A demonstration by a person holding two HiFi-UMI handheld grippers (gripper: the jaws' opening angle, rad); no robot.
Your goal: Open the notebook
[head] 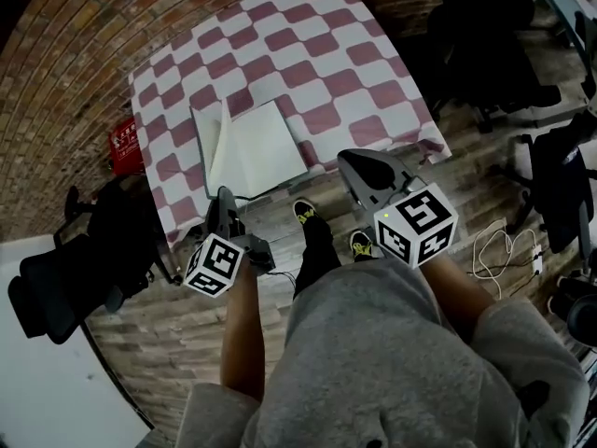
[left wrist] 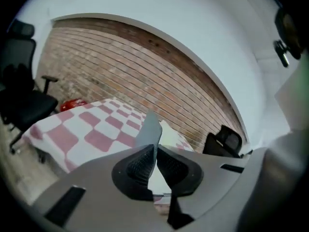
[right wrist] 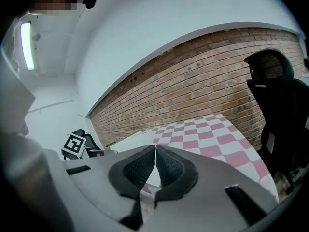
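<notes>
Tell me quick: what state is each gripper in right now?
Left gripper: closed, pinching the raised notebook sheet.
Right gripper: closed, nothing between its jaws.

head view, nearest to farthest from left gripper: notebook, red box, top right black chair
1. notebook, raised sheet at left gripper tips
2. red box, beside table's left edge
3. black chair, top right, past table
</notes>
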